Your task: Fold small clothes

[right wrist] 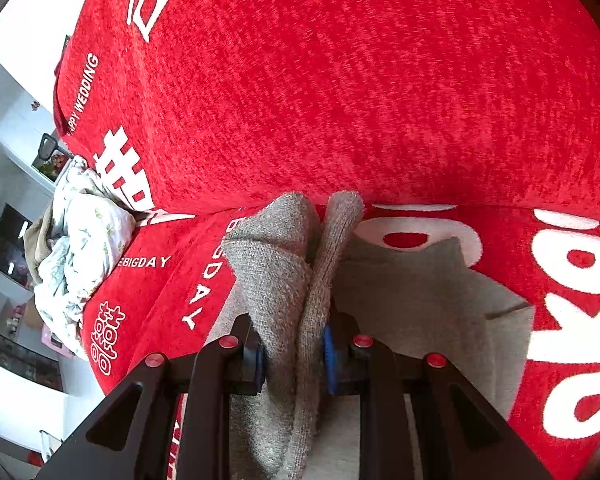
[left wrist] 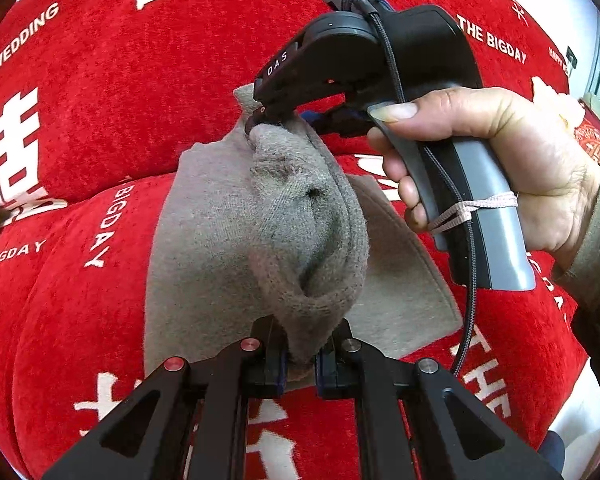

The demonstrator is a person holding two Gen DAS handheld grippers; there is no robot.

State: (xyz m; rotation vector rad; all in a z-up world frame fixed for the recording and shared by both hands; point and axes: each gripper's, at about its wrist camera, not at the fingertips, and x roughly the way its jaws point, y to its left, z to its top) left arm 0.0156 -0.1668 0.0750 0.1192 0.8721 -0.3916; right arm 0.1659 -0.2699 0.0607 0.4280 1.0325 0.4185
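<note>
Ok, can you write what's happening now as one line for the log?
step: folding | left gripper: shut on grey garment | right gripper: shut on grey garment | surface: red sofa cover

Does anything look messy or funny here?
Only a little: a floral cloth lies crumpled in a heap at the red cover's edge. The grey garment looks bunched, but both grippers, left and right, are pinching it mid-fold.

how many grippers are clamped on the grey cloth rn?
2. The left gripper pinches the near edge of the grey cloth; the right gripper pinches its far edge.
</note>
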